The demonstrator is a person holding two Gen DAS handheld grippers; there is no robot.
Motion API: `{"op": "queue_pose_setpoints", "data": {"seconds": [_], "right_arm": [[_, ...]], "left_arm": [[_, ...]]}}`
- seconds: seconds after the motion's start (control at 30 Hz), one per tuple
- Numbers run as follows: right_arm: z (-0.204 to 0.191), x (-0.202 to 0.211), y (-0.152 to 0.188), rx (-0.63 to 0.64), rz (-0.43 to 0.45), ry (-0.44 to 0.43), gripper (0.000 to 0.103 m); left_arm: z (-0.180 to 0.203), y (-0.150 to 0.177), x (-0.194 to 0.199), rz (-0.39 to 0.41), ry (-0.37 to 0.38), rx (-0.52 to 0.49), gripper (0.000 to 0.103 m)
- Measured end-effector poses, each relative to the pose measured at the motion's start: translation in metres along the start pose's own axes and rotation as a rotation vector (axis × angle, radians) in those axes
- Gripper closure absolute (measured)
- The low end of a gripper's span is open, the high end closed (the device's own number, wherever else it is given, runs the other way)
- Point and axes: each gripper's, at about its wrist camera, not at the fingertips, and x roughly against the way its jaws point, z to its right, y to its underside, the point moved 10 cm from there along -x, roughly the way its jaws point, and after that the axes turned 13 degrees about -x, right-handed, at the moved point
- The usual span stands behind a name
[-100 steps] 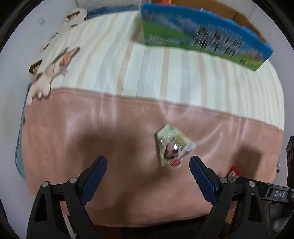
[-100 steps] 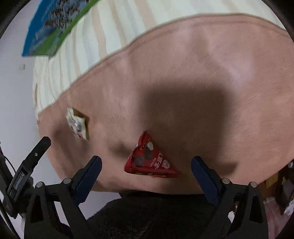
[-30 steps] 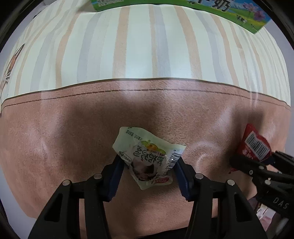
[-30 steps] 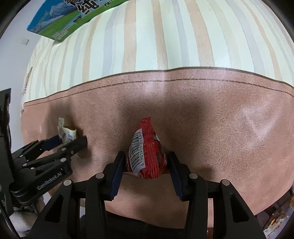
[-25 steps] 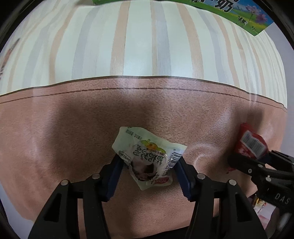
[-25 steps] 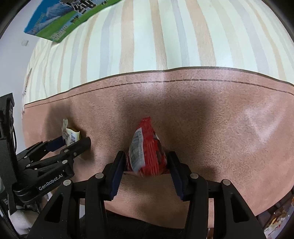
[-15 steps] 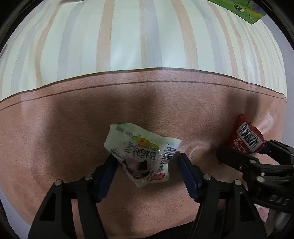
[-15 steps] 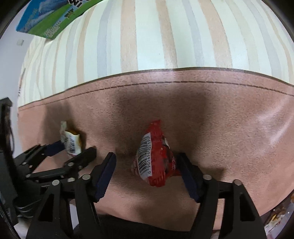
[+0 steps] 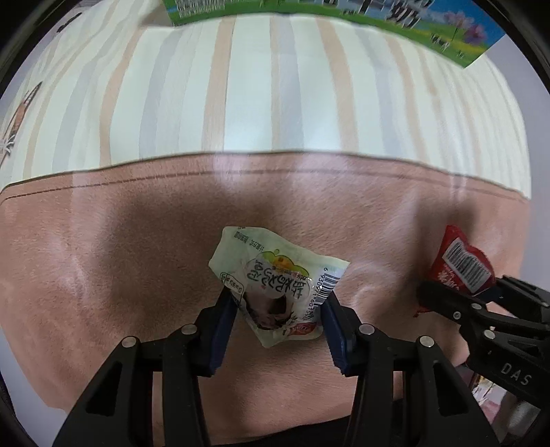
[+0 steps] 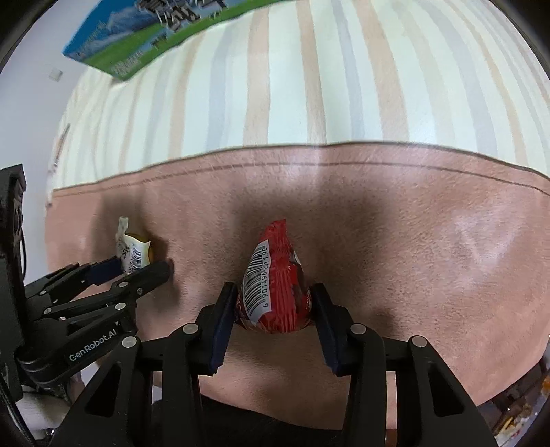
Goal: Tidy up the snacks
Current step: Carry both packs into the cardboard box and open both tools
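Both grippers clamped shut — left gripper (image 9: 277, 309) on the pale snack packet (image 9: 275, 285), right gripper (image 10: 273, 306) on the red snack packet (image 10: 275, 282). Slick crinkly wrappers, pinched at the sides — either could slip out onto the pink blanket (image 9: 103, 258) mid-carry.

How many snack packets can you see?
2. The pale green plastic snack packet is pinched in the left gripper. The red foil snack packet is pinched in the right gripper. Others could be out of view.

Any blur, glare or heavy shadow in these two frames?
Left wrist: white packet sharp, box at top smeared, pale sheen on the pink blanket, dark shadow around the packet. Right wrist: red packet crisp, shadow behind it, edges bowed by fisheye.
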Motion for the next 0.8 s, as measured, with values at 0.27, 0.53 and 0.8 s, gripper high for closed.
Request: {"op": "queue_pose_setpoints", "data": {"seconds": [0.27, 0.53, 0.8], "right_arm": [[-0.004, 0.069, -0.02, -0.008, 0.07, -0.114, 0.056], [-0.042, 0.16, -0.096, 0.026, 0.21, -0.235, 0.056], [-0.086, 0.196, -0.207, 0.062, 0.337, -0.182, 0.056]], "left_arm": [[-0.003, -0.03, 0.068, 0.119, 0.058, 0.005, 0.058], [-0.007, -0.104, 0.156, 0.266, 0.109, -0.028, 0.058], [-0.036, -0.22, 0.198, 0.323, 0.087, -0.024, 0.058]]}}
